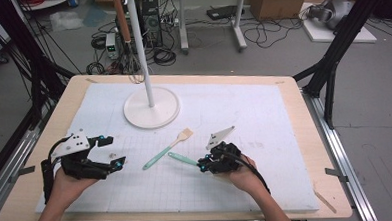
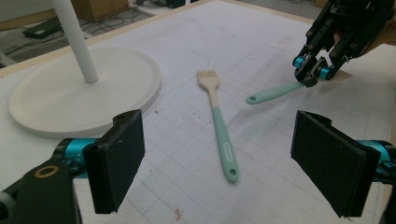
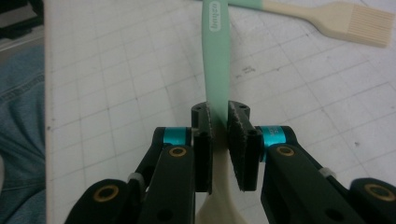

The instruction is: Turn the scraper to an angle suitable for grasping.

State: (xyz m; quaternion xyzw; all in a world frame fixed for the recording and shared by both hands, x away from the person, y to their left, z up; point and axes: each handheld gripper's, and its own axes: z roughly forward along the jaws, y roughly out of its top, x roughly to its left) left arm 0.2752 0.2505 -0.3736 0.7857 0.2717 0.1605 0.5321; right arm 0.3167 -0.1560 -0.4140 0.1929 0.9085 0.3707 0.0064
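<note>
A pastry brush [image 1: 168, 149] with a teal handle and cream bristles lies flat on the white gridded mat [image 1: 264, 117]. Just right of it is a second teal-handled utensil [image 1: 183, 158], and my right gripper [image 1: 202, 166] is shut on it. In the right gripper view the pads [image 3: 201, 149] clamp where the teal handle [image 3: 215, 56] meets a cream neck; its head is hidden under the gripper. My left gripper [image 1: 113, 151] stands open at the mat's left with nothing between its jaws. The left gripper view faces the brush [image 2: 219, 126], the held utensil [image 2: 273, 93] and the right gripper [image 2: 313, 74].
A white stand with a round base [image 1: 151, 108] and a thin pole stands at the back centre of the mat, and a whisk [image 1: 130, 58] hangs from it. The wooden table edge [image 1: 326, 150] runs around the mat. Cables and boxes lie on the floor beyond.
</note>
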